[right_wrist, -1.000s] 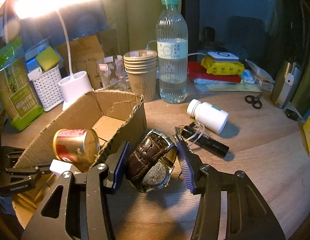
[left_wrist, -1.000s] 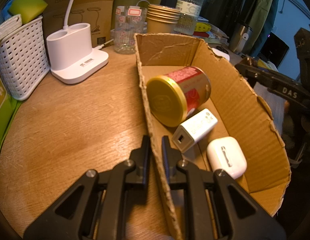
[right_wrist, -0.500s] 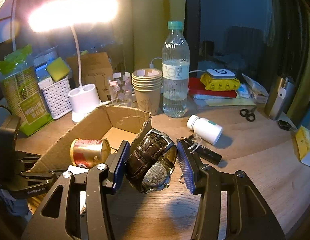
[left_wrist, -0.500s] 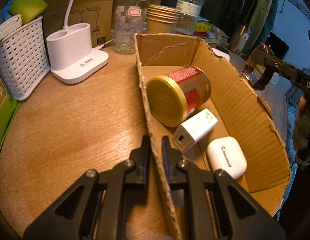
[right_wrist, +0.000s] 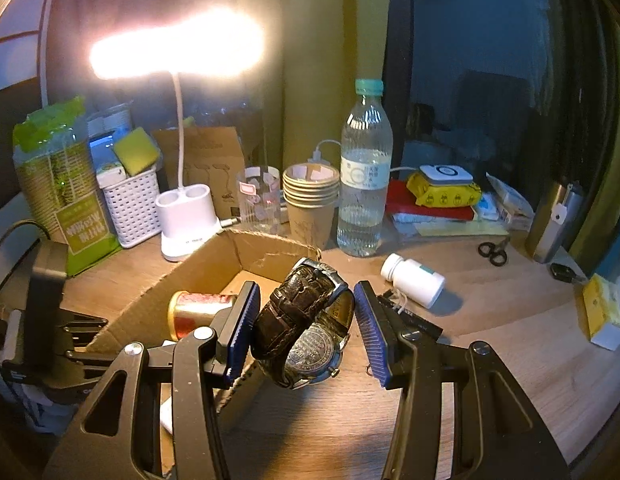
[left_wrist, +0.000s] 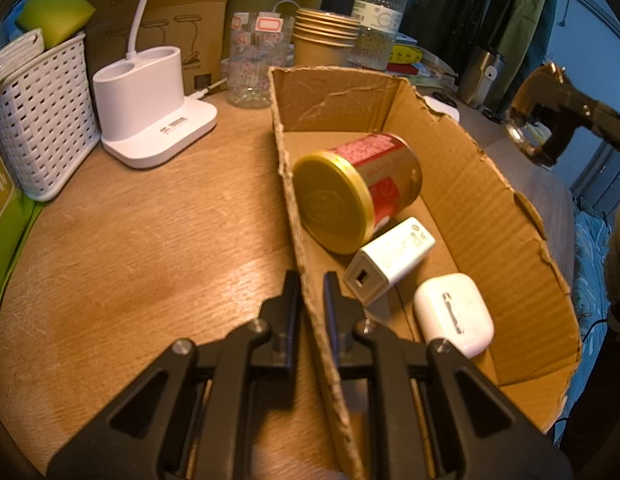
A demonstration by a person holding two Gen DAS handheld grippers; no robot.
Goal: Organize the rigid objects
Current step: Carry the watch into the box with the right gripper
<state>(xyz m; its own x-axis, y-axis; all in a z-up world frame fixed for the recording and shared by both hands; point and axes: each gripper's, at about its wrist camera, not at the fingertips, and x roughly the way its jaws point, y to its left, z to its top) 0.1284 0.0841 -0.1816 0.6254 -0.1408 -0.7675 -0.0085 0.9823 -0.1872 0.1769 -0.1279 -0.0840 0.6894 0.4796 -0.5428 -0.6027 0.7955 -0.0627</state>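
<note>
Wristwatch [right_wrist: 305, 320], brown leather strap and metal case, hangs in the right claw [right_wrist: 305, 332] above the worktop [right_wrist: 490, 360], its strap loop standing roughly upright with the case back turned toward the camera. The blue pads sit about halfway apart; the left pad presses the strap, while contact on the right pad is hard to confirm. Cardboard box [right_wrist: 213, 264] lies just to the left of the watch and slightly ahead, its near corner almost under the strap, so the coming move looks like a short leftward carry over the torn rim and a lowering inside.

The left claw [left_wrist: 312, 300] is nearly closed, pinching the box's left wall [left_wrist: 305, 280] to steady it. Inside, a red-and-gold can [left_wrist: 358, 192] lies on its side, a white charger [left_wrist: 390, 260] touches it, and a white earbud case [left_wrist: 454, 314] rests nearer the camera. Bare floor shows at the far end behind the can and along the right wall; that is likely the roomiest landing spot.

Outside, a white pill bottle [right_wrist: 414, 280] and a dark flashlight [right_wrist: 414, 320] still lie on the worktop to the right.
</note>
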